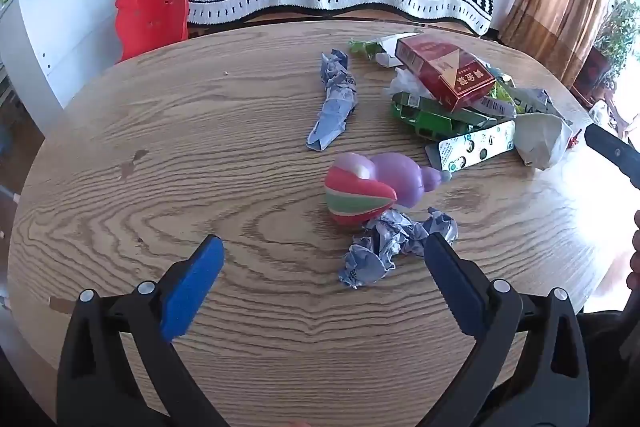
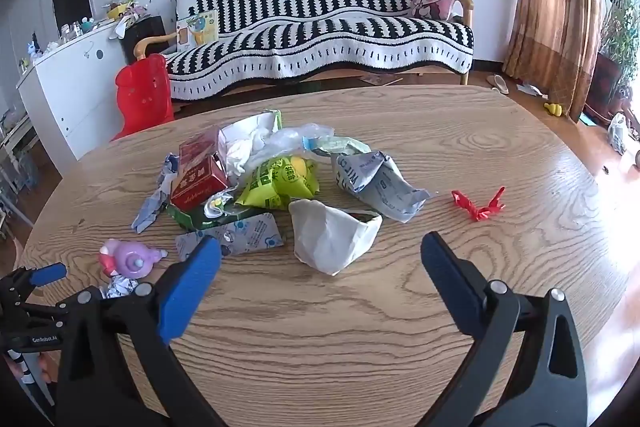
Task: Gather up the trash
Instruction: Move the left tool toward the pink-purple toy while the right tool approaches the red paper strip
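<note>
A pile of trash lies on the round wooden table: a red box, green cartons, a white crumpled bag, a yellow-green wrapper and a grey paper bag. A crumpled blue-grey paper lies just ahead of my left gripper, which is open and empty. A second crumpled paper lies farther off. My right gripper is open and empty, just short of the white bag.
A purple and striped toy sits by the near paper. A red paper crane lies to the right. A red stool, a striped sofa and a white cabinet stand beyond the table.
</note>
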Tool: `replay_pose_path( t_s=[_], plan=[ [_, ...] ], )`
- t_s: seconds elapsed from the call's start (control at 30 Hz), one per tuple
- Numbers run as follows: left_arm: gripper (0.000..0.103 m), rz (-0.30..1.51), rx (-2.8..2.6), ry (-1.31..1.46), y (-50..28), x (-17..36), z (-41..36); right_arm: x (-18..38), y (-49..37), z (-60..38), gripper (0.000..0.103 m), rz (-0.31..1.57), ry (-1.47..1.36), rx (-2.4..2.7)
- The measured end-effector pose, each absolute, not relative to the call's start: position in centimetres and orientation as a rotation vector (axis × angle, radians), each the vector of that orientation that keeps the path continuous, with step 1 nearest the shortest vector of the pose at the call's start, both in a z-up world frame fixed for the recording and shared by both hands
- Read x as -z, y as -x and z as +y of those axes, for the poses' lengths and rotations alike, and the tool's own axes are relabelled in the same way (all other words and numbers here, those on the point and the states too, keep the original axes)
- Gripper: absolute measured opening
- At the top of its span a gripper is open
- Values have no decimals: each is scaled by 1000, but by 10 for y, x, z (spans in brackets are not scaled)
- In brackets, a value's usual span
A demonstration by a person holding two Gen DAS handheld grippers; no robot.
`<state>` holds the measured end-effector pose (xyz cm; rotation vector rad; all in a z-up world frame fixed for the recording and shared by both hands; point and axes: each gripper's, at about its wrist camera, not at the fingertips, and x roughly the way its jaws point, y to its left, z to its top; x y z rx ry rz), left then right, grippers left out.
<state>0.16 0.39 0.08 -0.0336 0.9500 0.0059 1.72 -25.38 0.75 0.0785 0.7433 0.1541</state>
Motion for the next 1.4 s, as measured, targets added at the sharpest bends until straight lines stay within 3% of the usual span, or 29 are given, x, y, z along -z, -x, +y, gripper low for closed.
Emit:
replay_pose_path(
  t_s=[1.07,1.4],
  plan=[
    [97,955,-6,15,-10,7,-9,-9,-21,-284,97,746,-87,-110],
    [97,963,-17,21,-15,7,-16,-10,-20,-309,97,643,-102,-38]
  ],
)
